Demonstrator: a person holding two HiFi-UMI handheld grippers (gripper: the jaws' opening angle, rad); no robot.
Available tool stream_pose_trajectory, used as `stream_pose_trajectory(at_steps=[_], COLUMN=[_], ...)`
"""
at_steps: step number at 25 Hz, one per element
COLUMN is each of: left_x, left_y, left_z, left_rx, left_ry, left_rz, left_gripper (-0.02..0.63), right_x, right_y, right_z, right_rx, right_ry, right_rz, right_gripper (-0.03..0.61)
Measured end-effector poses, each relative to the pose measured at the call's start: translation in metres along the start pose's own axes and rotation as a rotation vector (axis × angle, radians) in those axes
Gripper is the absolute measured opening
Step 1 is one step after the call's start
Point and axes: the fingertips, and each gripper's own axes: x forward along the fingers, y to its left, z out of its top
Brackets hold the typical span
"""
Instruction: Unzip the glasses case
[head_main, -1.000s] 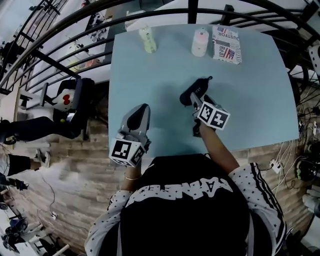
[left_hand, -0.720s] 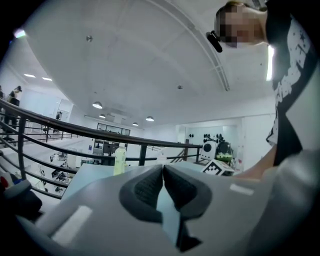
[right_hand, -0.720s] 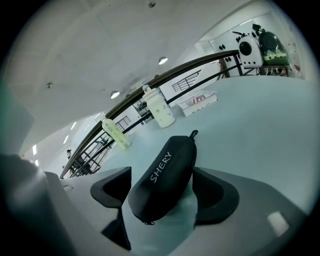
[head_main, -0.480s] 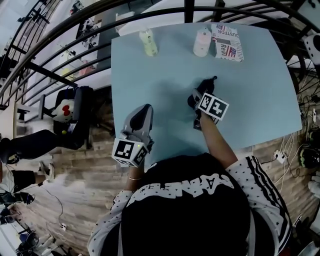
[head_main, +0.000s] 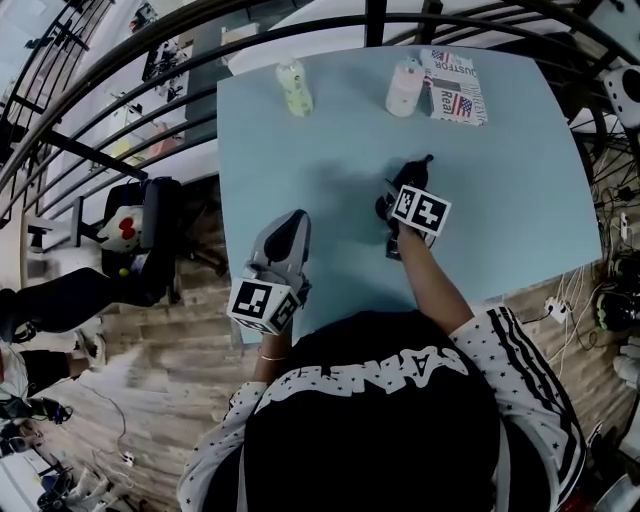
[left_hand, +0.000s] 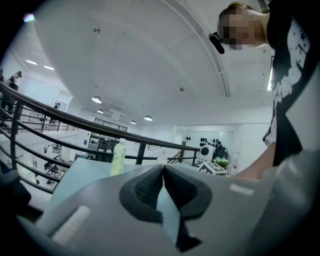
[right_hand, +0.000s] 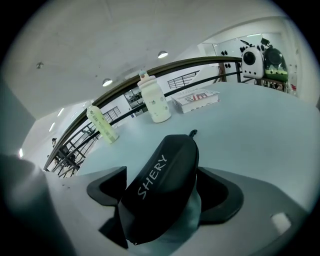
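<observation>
**Location of item.** The glasses case (head_main: 412, 172) lies flat on the light-blue tabletop (head_main: 500, 180), right of centre, with its long axis running away from the person. It appears fully zipped. A small tab (right_hand: 192, 133) projects from its far end; it is probably the zip pull, but this cannot be confirmed.

**Right hand-held gripper (head_main: 394, 198).** It is angled down over the near end of the case. Its jaws have just been opening and now stand wide apart. The case sits between them, lettered face up, and the pads do not press on it.

**Left hand-held gripper (head_main: 290, 222).** It is held level over the near left part of the tabletop, well apart from the case. Its jaws are together with nothing between them.

**Other items.** A green bottle (head_main: 294, 86), a pale bottle (head_main: 402, 88) and a printed packet (head_main: 457, 86) stand along the far edge, clear of the work.

**Assessment.** The step in hand is securing the case; no unzipping is evident.

**Recommendations.**
- Close the right jaws squarely across the body of the case, low enough to pin it without crushing the lid seam or covering the zip track.
- Bring the left gripper round to the tab and pinch it by the tips.
- Draw the tab along the seam line rather than upward, so that the case does not swivel.
</observation>
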Motion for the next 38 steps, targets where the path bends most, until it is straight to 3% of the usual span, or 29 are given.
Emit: stream_pose_trajectory(at_steps=[6,8,9,14,19,23,31,35,38], left_x=[0.005,0.007,0.007,0.008,0.008,0.004,0.005,0.006,0.005], left_y=[-0.002,-0.004,-0.005,-0.008,-0.011,-0.009,-0.001,0.000,0.003], left_z=[-0.002,-0.001,-0.002,-0.003,-0.005,-0.004,-0.009,-0.008,-0.007], left_rx=[-0.012,-0.010,-0.009,-0.012,-0.012,-0.012,-0.022,-0.026,-0.023], left_ry=[0.001,-0.001,0.000,0.006,0.007,-0.001,0.011,0.011,0.014], left_rz=[-0.002,-0.002,-0.001,0.004,0.006,0.012,0.020,0.016,0.021], left_gripper=[0.000,0.000,0.000,0.000,0.000,0.000,0.000,0.000,0.000], right_x=[0.000,-0.003,-0.004,-0.003,-0.002,0.001,0.008,0.005,0.003], right_y=[0.000,0.002,0.002,0.002,0.009,0.008,0.004,0.007,0.008], right_z=[0.001,0.005,0.005,0.005,0.006,-0.006,-0.010,-0.006,-0.004], right_rx=[0.002,-0.011,-0.023,-0.061,-0.176,-0.261,-0.182,-0.180,-0.188], right_ry=[0.025,0.014,0.013,0.033,0.038,0.095,0.107,0.082,0.074], right_rz=[0.084,0.115,0.124,0.141,0.124,0.091,0.088,0.113,0.126], right_gripper=[0.416,0.336,0.328,0.333,0.344,0.427,0.428,0.364,0.357])
